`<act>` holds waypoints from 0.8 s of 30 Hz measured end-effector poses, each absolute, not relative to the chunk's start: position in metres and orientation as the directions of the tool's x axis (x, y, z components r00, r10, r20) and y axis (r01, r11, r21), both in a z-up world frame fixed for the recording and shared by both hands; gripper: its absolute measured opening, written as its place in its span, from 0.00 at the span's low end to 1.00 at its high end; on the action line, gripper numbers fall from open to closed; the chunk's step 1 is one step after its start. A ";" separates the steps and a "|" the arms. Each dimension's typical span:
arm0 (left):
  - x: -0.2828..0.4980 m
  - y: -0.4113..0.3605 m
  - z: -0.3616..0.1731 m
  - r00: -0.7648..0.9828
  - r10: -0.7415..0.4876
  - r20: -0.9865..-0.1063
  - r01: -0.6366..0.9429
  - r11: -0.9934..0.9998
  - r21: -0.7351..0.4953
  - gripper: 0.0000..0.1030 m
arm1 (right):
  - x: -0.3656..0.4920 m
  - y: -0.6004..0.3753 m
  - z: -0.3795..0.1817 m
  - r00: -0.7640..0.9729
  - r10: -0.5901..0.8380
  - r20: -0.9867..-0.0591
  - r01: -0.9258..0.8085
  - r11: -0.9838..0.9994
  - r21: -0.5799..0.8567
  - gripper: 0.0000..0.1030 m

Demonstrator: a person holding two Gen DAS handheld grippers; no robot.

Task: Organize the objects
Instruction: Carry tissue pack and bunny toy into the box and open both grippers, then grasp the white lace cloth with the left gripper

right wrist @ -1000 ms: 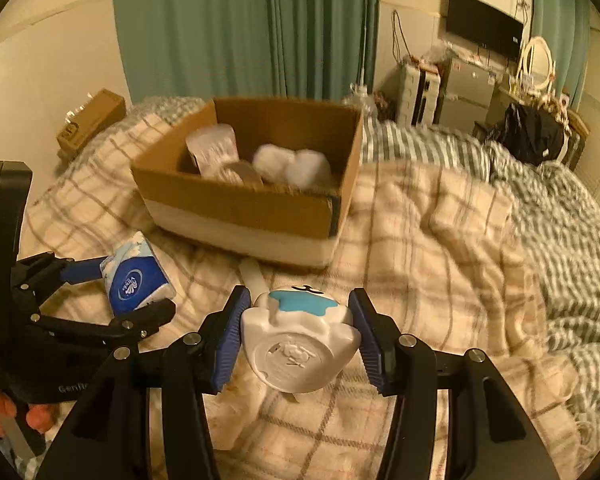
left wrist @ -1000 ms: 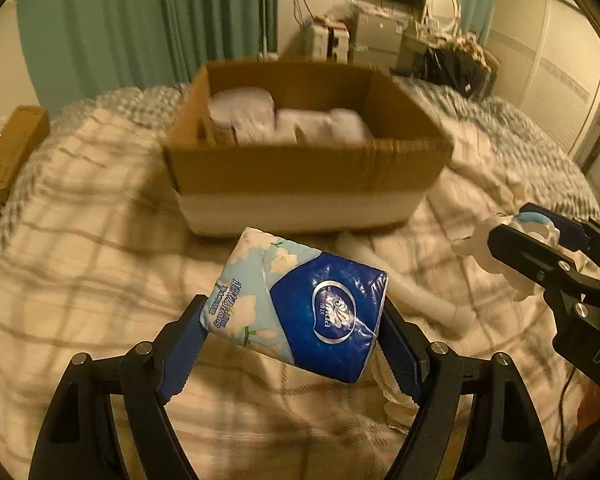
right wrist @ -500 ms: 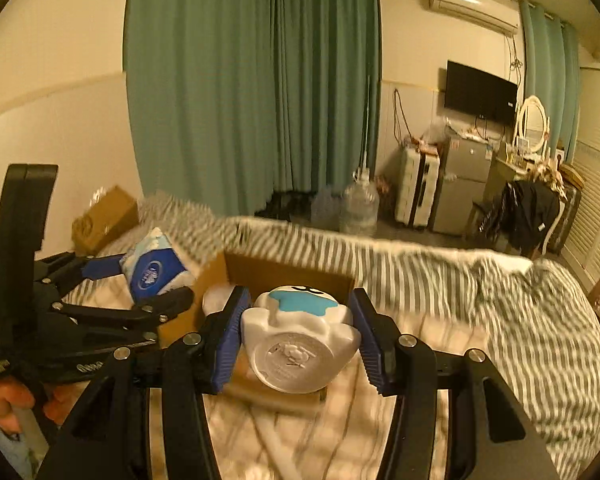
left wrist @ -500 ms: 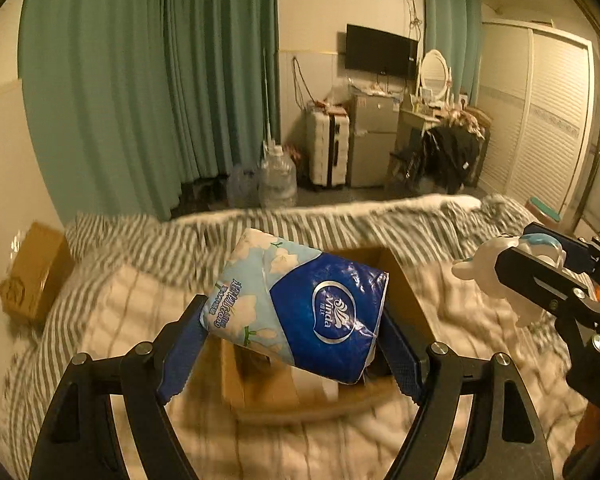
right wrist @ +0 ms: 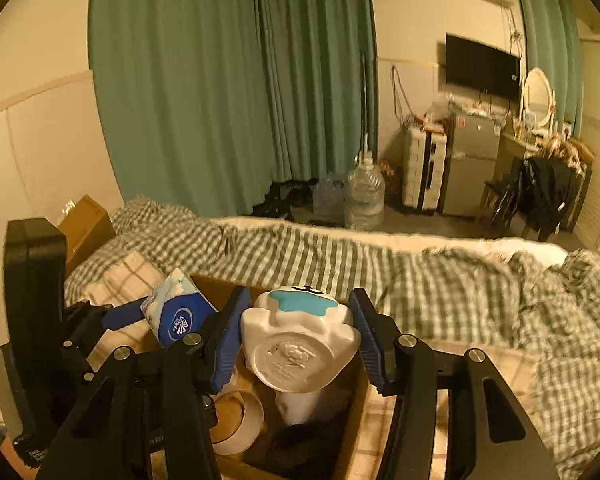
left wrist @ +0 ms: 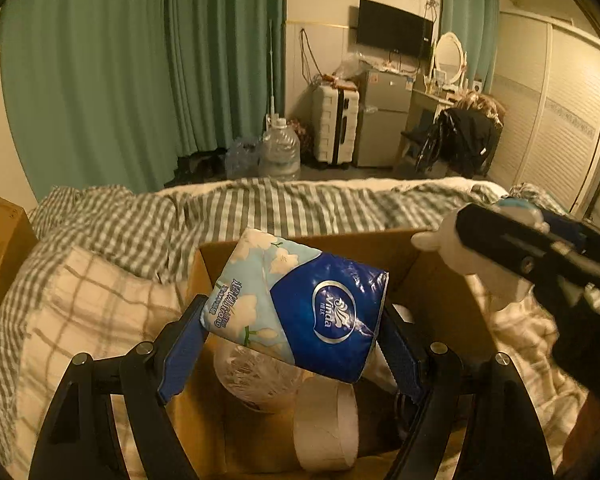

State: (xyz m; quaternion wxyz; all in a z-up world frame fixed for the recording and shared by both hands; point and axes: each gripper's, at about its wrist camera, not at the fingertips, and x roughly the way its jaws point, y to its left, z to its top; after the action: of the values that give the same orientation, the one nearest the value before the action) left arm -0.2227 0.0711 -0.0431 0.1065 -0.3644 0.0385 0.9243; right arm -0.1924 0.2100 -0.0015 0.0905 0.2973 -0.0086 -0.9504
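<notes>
Cardboard box (left wrist: 428,276) sits on the bed (left wrist: 100,300), open top. Both tools are over it. In the left wrist view its far wall runs behind the load and its left wall edge (left wrist: 204,276) is just left of it. Plaid blanket is bunched against the box on the left. Rumpled check cover lies beyond the far wall. More blanket is on the right.

Box is already partly filled: a tape roll (left wrist: 328,424) near, a plastic-wrapped roll (left wrist: 252,376) behind it, a white item and something dark near the right wall in the right wrist view. Little free floor shows inside; how much is left I can't tell. Above the box it is open air, with the two tools side by side and close.

Left hand-held gripper (left wrist: 292,336): jaws set wide, blue pads pinching a tissue pack (left wrist: 300,312) by its two ends. Pack is tilted, clear of the box contents, above the box's left part.

Right hand-held gripper (right wrist: 296,340): jaws set narrower, pads clamped on the sides of a white figurine (right wrist: 300,340) with teal top, its base facing the camera. It hangs over the right part of the box, just right of the tissue pack, not touching it.

Small brown carton (right wrist: 88,228) sits far left at the bed edge, well apart.
</notes>
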 end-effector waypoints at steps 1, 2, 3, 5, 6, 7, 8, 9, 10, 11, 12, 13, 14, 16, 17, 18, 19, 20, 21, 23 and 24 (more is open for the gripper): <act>-0.224 0.071 -0.048 -0.708 0.167 -0.686 -0.223 -0.975 -0.008 0.80 | -0.195 0.210 -0.009 -0.801 -0.177 -0.572 0.168 -0.983 0.069 0.49; -0.225 0.072 -0.051 -0.706 0.164 -0.689 -0.220 -0.975 -0.006 0.80 | -0.198 0.211 -0.016 -0.796 -0.176 -0.579 0.167 -0.983 0.069 0.49; -0.225 0.072 -0.053 -0.706 0.163 -0.689 -0.220 -0.976 -0.006 0.80 | -0.200 0.212 -0.021 -0.792 -0.177 -0.584 0.166 -0.983 0.073 0.49; -0.226 0.072 -0.056 -0.701 0.164 -0.694 -0.222 -0.975 -0.007 0.82 | -0.199 0.216 -0.028 -0.795 -0.175 -0.581 0.155 -0.984 0.085 0.50; -0.226 0.073 -0.057 -0.697 0.165 -0.698 -0.221 -0.975 -0.010 0.84 | -0.199 0.219 -0.029 -0.797 -0.180 -0.576 0.151 -0.984 0.097 0.50; -0.225 0.073 -0.058 -0.689 0.170 -0.705 -0.221 -0.975 -0.020 0.87 | -0.197 0.222 -0.028 -0.796 -0.190 -0.574 0.154 -0.982 0.111 0.53; -0.224 0.072 -0.058 -0.686 0.170 -0.708 -0.217 -0.976 -0.024 0.90 | -0.197 0.224 -0.026 -0.797 -0.192 -0.572 0.153 -0.981 0.116 0.69; -0.221 0.071 -0.057 -0.687 0.164 -0.708 -0.206 -0.978 -0.026 0.98 | -0.196 0.226 -0.023 -0.804 -0.183 -0.566 0.143 -0.983 0.114 0.81; -0.216 0.069 -0.053 -0.693 0.154 -0.704 -0.189 -0.981 -0.029 0.99 | -0.193 0.228 -0.019 -0.813 -0.170 -0.557 0.131 -0.985 0.109 0.82; -0.212 0.068 -0.050 -0.698 0.155 -0.699 -0.184 -0.982 -0.034 0.99 | -0.190 0.230 -0.013 -0.819 -0.168 -0.549 0.132 -0.986 0.105 0.82; -0.207 0.066 -0.046 -0.700 0.156 -0.697 -0.181 -0.983 -0.038 1.00 | -0.187 0.231 -0.007 -0.820 -0.169 -0.547 0.135 -0.986 0.103 0.82; -0.201 0.065 -0.040 -0.702 0.150 -0.696 -0.171 -0.984 -0.040 1.00 | -0.182 0.234 0.001 -0.820 -0.166 -0.548 0.136 -0.986 0.096 0.82; -0.196 0.063 -0.036 -0.705 0.141 -0.695 -0.159 -0.987 -0.038 1.00 | -0.178 0.235 0.007 -0.823 -0.160 -0.546 0.134 -0.987 0.088 0.82; -0.181 0.058 -0.024 -0.720 0.115 -0.684 -0.121 -0.992 -0.039 1.00 | -0.163 0.240 0.022 -0.832 -0.149 -0.534 0.135 -0.989 0.065 0.82; -0.173 0.055 -0.018 -0.729 0.099 -0.677 -0.097 -0.994 -0.041 1.00 | -0.157 0.241 0.028 -0.835 -0.147 -0.531 0.138 -0.989 0.057 0.82; -0.166 0.053 -0.013 -0.734 0.082 -0.675 -0.072 -0.996 -0.043 1.00 | -0.149 0.243 0.035 -0.837 -0.145 -0.527 0.140 -0.989 0.049 0.82; -0.155 0.051 -0.006 -0.738 0.073 -0.671 -0.052 -0.997 -0.052 1.00 | -0.140 0.246 0.041 -0.839 -0.140 -0.525 0.142 -0.989 0.037 0.82; -0.148 0.050 -0.002 -0.740 0.075 -0.669 -0.046 -0.997 -0.061 1.00 | -0.129 0.248 0.048 -0.839 -0.135 -0.526 0.145 -0.989 0.023 0.82; -0.138 0.048 0.003 -0.744 0.075 -0.664 -0.037 -0.997 -0.071 1.00 | -0.119 0.250 0.055 -0.840 -0.130 -0.526 0.149 -0.989 0.006 0.82; -0.124 0.042 0.011 -0.753 0.068 -0.654 -0.017 -0.996 -0.084 1.00 | -0.097 0.253 0.067 -0.849 -0.120 -0.515 0.154 -0.988 -0.024 0.82; -0.118 0.041 0.014 -0.758 0.065 -0.649 -0.009 -0.996 -0.089 1.00 | -0.087 0.254 0.072 -0.852 -0.116 -0.510 0.155 -0.987 -0.035 0.82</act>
State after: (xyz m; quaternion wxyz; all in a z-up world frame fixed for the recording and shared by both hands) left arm -0.1178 0.0413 0.0143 0.0199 -0.3474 -0.0404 0.9366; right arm -0.0873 0.2542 0.0716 0.0704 0.2627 0.0377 -0.9616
